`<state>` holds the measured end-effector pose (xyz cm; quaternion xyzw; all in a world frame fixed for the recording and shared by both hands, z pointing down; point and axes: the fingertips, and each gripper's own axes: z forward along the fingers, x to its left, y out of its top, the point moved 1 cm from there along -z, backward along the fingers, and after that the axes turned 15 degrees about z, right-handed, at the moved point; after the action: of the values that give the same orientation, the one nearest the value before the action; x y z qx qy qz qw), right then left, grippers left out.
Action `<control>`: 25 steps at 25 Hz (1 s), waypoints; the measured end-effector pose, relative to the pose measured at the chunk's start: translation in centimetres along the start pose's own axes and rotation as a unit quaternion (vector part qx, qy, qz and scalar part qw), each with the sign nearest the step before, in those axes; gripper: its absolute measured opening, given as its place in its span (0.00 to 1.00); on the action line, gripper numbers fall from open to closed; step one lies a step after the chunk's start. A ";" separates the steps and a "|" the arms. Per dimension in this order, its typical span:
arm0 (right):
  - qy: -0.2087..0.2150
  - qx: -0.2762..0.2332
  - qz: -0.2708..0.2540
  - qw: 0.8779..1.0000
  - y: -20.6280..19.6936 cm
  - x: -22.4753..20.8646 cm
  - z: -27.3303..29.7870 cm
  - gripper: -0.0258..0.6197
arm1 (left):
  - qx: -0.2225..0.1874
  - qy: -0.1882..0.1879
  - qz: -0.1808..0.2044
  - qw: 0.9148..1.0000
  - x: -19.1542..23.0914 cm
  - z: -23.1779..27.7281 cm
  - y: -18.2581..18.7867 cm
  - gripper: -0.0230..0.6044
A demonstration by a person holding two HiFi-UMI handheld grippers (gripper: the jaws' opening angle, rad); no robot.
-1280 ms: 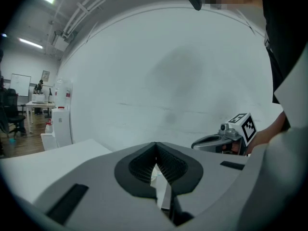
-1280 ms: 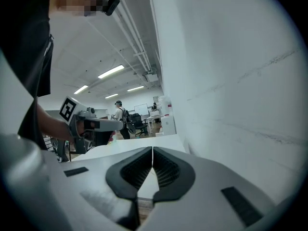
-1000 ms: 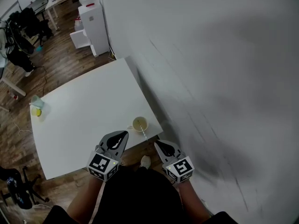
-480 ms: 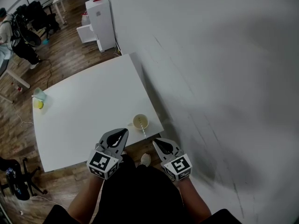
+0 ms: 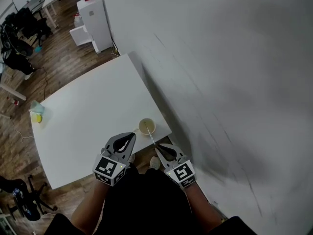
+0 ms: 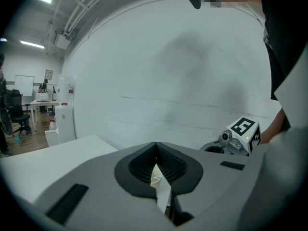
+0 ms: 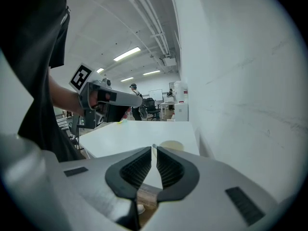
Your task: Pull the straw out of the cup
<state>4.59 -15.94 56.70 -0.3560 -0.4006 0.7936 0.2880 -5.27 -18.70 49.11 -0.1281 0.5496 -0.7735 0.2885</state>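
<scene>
- Table [image 5: 83, 116], white, seen from the head view, stands with its right edge along a pale wall [image 5: 220, 62], over a wooden floor [image 5: 58, 58].
- The cup [image 5: 146, 127] sits on the table at its near right corner, close to both edges.
- The straw [image 5: 151, 137] is in the cup and leans out over the rim toward the near edge.
- The left gripper [image 5: 131, 137] hovers just left of the cup and nearer, tips pointing at it.
- The right gripper [image 5: 158, 146] hangs off the near right corner, tips right at the straw's free end; contact cannot be judged from here.
- A small container [image 5: 37, 106] and a yellow object [image 5: 38, 117] lie at the table's far left edge, well apart from the cup.
- In the left gripper view, the jaws meet at their tips with nothing gripped; the pale cup shows through the hollow behind them, and the right gripper sits at right in front of the wall.
- In the right gripper view, the jaws are pressed together but for a hairline slit, and no object lies between the pads.
- There, the straw's end shows just past the tips, with the cup beyond it on the table and the left gripper further left.
</scene>
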 end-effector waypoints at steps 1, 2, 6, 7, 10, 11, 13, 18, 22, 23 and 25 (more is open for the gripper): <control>-0.008 0.001 0.004 1.000 -0.1 0.0 0.1 0.08 | -0.001 -0.006 0.001 1.000 0.1 0.1 0.0 0.06; -0.016 0.001 0.007 1.000 -0.3 0.1 0.2 0.08 | -0.003 -0.013 0.002 1.000 0.2 0.3 0.1 0.06; -0.044 0.004 0.023 0.999 -0.7 0.0 0.9 0.16 | -0.005 -0.038 0.009 0.999 0.8 0.7 0.2 0.06; -0.051 0.004 0.026 0.998 -0.8 -0.1 1.1 0.18 | -0.005 -0.044 0.010 0.999 0.9 0.8 0.2 0.06; -0.069 0.002 0.033 0.997 -0.9 -0.2 1.8 0.22 | -0.004 -0.058 0.014 0.998 1.3 0.9 0.0 0.06; -0.075 0.001 0.036 0.997 -1.0 -0.2 2.1 0.23 | -0.004 -0.061 0.015 0.998 1.5 0.9 0.0 0.06; -0.085 -0.001 0.044 0.995 -1.1 -0.3 2.7 0.23 | -0.005 -0.067 0.018 0.998 2.0 0.9 0.1 0.06; -0.112 -0.020 0.081 0.990 -1.2 -1.1 3.8 0.23 | 0.000 -0.079 0.025 0.997 3.2 0.8 -0.1 0.06; -0.126 -0.030 0.104 0.986 -1.3 -1.8 4.6 0.23 | 0.004 -0.085 0.029 0.996 4.0 0.9 -0.4 0.06; -0.129 -0.032 0.108 0.985 -1.3 -2.0 4.8 0.23 | 0.005 -0.086 0.029 0.996 4.1 0.9 -0.5 0.06; -0.133 -0.036 0.119 0.983 -1.4 -2.3 5.1 0.23 | 0.007 -0.088 0.030 0.996 4.4 0.8 -0.6 0.06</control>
<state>2.10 -19.16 60.87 -0.3027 -0.4184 0.8475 0.1229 -8.56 -21.79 49.41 -0.1772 0.5206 -0.7540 0.3592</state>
